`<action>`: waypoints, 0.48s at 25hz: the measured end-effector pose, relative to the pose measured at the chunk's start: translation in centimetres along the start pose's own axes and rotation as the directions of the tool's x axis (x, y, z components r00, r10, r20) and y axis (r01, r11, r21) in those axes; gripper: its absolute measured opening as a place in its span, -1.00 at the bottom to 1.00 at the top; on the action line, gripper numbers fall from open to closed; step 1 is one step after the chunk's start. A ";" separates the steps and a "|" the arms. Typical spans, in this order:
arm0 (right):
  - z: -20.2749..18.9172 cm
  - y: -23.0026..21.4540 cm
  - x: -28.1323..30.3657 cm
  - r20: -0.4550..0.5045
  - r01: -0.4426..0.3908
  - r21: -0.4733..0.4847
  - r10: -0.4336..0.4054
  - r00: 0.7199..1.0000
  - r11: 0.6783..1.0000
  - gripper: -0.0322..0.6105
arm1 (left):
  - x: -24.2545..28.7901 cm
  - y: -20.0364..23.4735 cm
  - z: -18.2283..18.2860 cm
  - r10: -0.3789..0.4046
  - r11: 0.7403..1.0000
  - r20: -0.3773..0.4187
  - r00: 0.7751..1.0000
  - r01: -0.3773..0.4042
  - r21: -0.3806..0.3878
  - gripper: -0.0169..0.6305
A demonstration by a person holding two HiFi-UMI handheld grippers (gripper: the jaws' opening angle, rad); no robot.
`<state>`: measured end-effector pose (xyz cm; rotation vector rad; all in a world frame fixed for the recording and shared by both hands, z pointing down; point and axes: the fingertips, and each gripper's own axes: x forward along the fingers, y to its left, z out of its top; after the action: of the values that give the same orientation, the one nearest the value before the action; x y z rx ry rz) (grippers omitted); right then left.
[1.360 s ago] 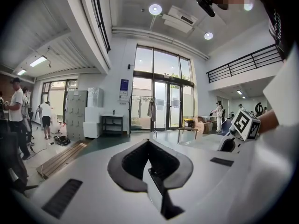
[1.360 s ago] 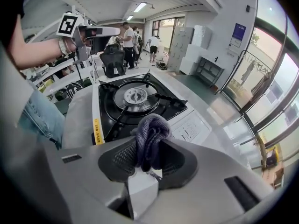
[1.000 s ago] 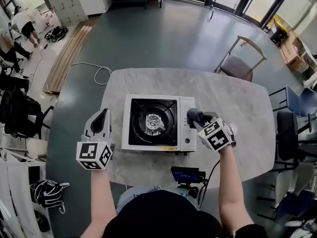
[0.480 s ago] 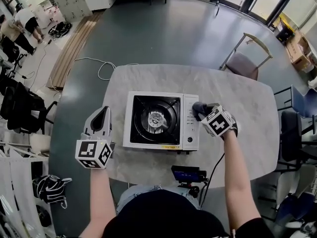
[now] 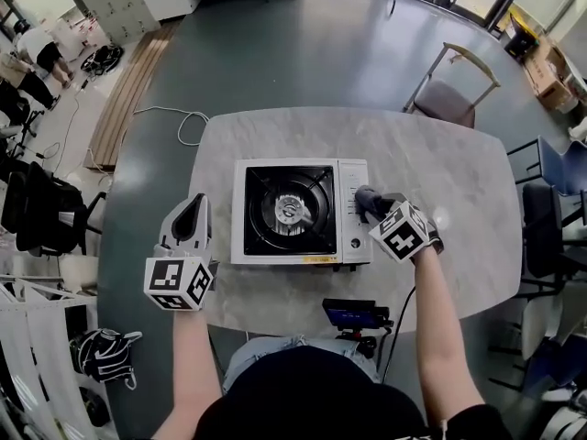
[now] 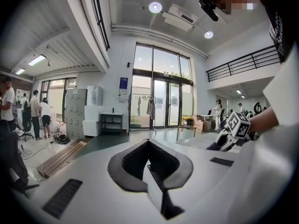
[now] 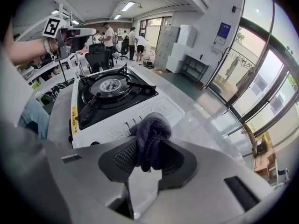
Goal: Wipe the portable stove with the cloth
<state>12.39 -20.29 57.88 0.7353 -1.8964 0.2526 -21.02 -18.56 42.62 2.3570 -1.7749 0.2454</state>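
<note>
Wiping seems barely begun: the right gripper (image 5: 367, 202) pinches the cloth (image 7: 150, 134) at the portable stove (image 5: 292, 211) panel just ahead, while the left gripper (image 5: 191, 214) idles, jaws together.

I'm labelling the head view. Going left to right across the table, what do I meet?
left gripper → stove → cloth, held in the jaws of the right gripper

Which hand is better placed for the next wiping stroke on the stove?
Right. The right tongs are shut on the dark cloth, held over the stove at its white control panel. The left tongs are shut on nothing, off the stove's left side.
</note>
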 end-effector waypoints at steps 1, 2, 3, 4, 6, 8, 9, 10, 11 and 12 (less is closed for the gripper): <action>-0.2 0.4 -0.2 -0.002 0.000 -0.006 0.000 1.000 1.000 -0.53 | -0.1 -0.1 0.0 -0.003 1.000 0.002 1.000 0.003 -0.001 -0.91; -0.3 0.8 -0.3 -0.006 0.001 -0.013 -0.001 1.000 1.000 -0.53 | -0.2 -0.1 -0.1 -0.005 1.000 0.003 1.000 0.005 -0.003 -0.91; -0.5 1.2 -0.4 -0.009 0.005 -0.022 -0.005 1.000 1.000 -0.53 | -0.2 -0.1 -0.2 -0.008 1.000 0.005 1.000 0.008 -0.005 -0.91; -0.6 1.6 -0.6 -0.013 0.010 -0.033 -0.010 1.000 0.999 -0.53 | -0.3 -0.1 -0.2 -0.010 1.000 0.006 1.000 0.010 -0.006 -0.91; -0.8 2.4 -0.9 -0.017 0.019 -0.056 -0.020 1.000 0.998 -0.53 | -0.4 -0.1 -0.2 -0.014 1.000 0.010 1.000 0.014 -0.009 -0.91; -1.0 3.4 -1.2 -0.024 0.023 -0.076 -0.025 0.999 0.997 -0.53 | -0.5 -0.1 -0.3 -0.019 1.000 0.015 1.000 0.019 -0.013 -0.91; -1.2 4.0 -1.3 -0.029 0.022 -0.083 -0.025 0.999 0.996 -0.53 | -0.5 -0.1 -0.3 -0.021 1.000 0.018 1.000 0.022 -0.016 -0.91; -1.3 4.5 -1.5 -0.036 0.018 -0.087 -0.021 0.999 0.996 -0.53 | -0.6 -0.1 -0.3 -0.024 1.000 0.020 1.000 0.024 -0.018 -0.91; -1.4 5.1 -1.6 -0.042 0.011 -0.087 -0.015 0.999 0.996 -0.53 | -0.6 -0.2 -0.3 -0.028 0.999 0.022 0.999 0.028 -0.021 -0.91; -1.5 5.6 -1.8 -0.048 0.003 -0.083 -0.007 0.999 0.997 -0.53 | -0.5 -0.2 -0.4 -0.032 0.999 0.023 0.999 0.033 -0.023 -0.91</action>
<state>10.66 -14.49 57.76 0.6724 -1.8475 0.1859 -20.97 -17.93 42.84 2.3800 -1.7383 0.1930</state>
